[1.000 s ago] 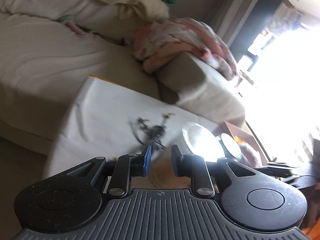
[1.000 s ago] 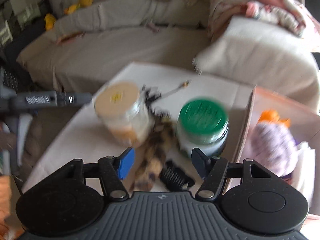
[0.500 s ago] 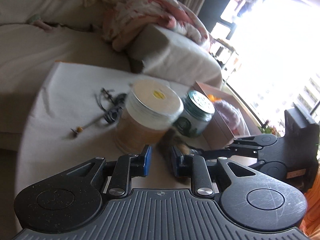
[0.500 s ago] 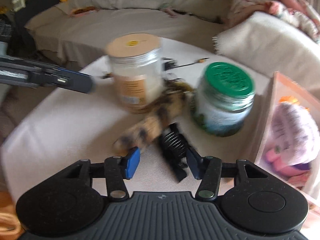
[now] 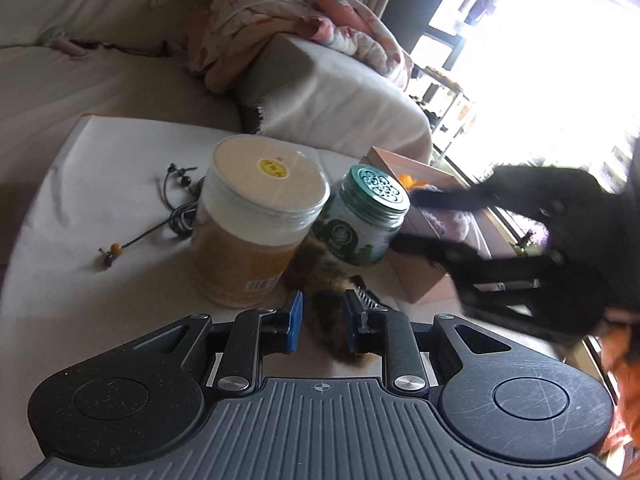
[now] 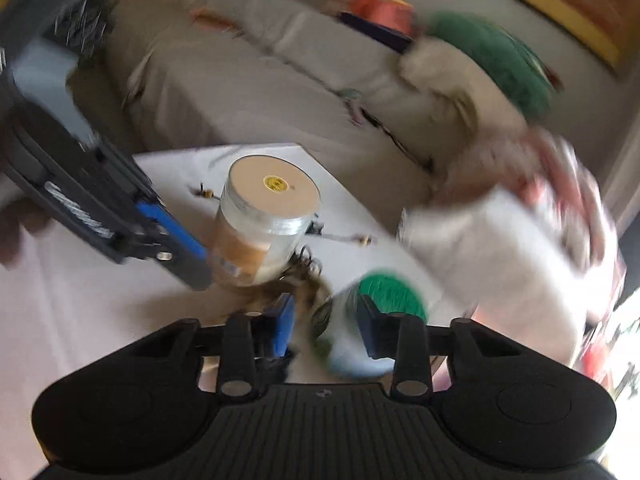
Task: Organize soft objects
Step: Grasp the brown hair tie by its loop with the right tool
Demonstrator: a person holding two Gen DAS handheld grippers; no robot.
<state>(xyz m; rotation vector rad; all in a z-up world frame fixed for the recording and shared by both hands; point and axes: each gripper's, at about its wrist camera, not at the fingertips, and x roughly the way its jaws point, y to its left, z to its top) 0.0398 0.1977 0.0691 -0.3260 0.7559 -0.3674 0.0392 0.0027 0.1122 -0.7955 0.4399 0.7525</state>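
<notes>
A brown spotted furry scrunchie (image 5: pixel 326 312) lies on the white table between a tan-lidded jar (image 5: pixel 256 220) and a green-lidded jar (image 5: pixel 362 216). My left gripper (image 5: pixel 320 322) is open, its fingers either side of the scrunchie's near end, not closed on it. My right gripper (image 6: pixel 326 326) is open, above the green-lidded jar (image 6: pixel 372 312) and the scrunchie (image 6: pixel 292 284); the view is blurred. It shows as a dark blurred shape (image 5: pixel 520 248) in the left wrist view. A pink box (image 5: pixel 416 276) to the right holds a purple soft toy (image 5: pixel 444 216).
A black hair claw (image 5: pixel 366 294) lies beside the scrunchie. A beaded cord (image 5: pixel 176 212) lies on the table (image 5: pixel 100 240) behind the jars. A beige sofa (image 5: pixel 80 84) with a cushion (image 5: pixel 332 100) and a pink blanket (image 5: pixel 292 20) stands behind.
My left gripper has come down and forward over the scrunchie's near end. My right gripper has swung quickly up and to the right, toward the green-lidded jar and the box.
</notes>
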